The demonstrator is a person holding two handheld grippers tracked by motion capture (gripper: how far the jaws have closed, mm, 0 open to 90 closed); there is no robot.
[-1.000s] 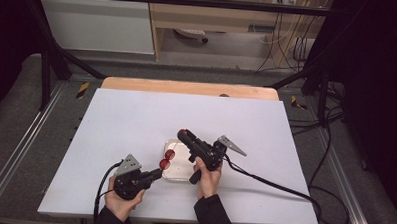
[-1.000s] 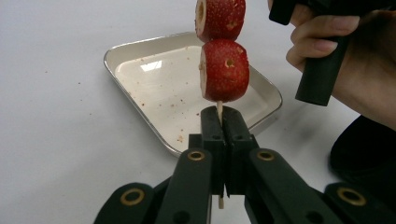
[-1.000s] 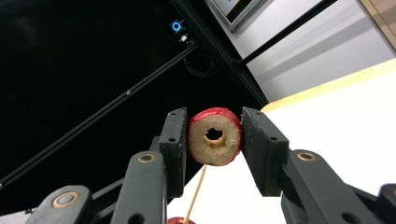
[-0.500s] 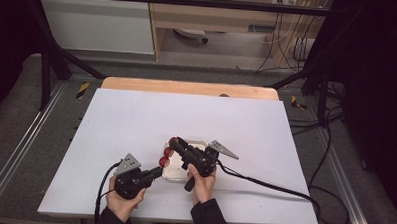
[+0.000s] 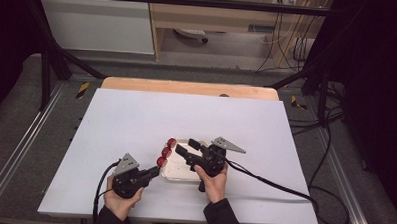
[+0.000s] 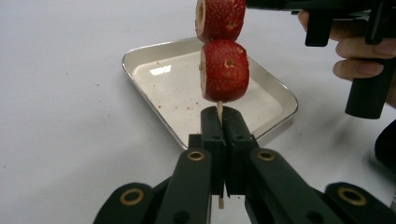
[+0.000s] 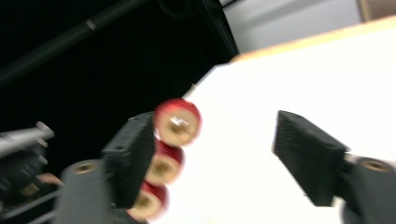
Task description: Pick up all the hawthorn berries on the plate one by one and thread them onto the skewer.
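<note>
Left gripper (image 6: 223, 140) clamps the bare end of a skewer (image 6: 219, 109) strung with three red fruit pieces (image 5: 165, 152), slanting above the metal tray (image 5: 180, 174), which is empty apart from crumbs. Right gripper (image 5: 181, 148), its jaws just opening wide and holding nothing, sits just beside the fruit over the tray.

Strawberry skewer (image 6: 223, 70) between shut fingers (image 6: 212, 133), above steel tray (image 6: 140, 58).

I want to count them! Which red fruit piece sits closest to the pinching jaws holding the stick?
The bottom fruit piece, right above the shut left gripper; the others sit higher up the skewer.
</note>
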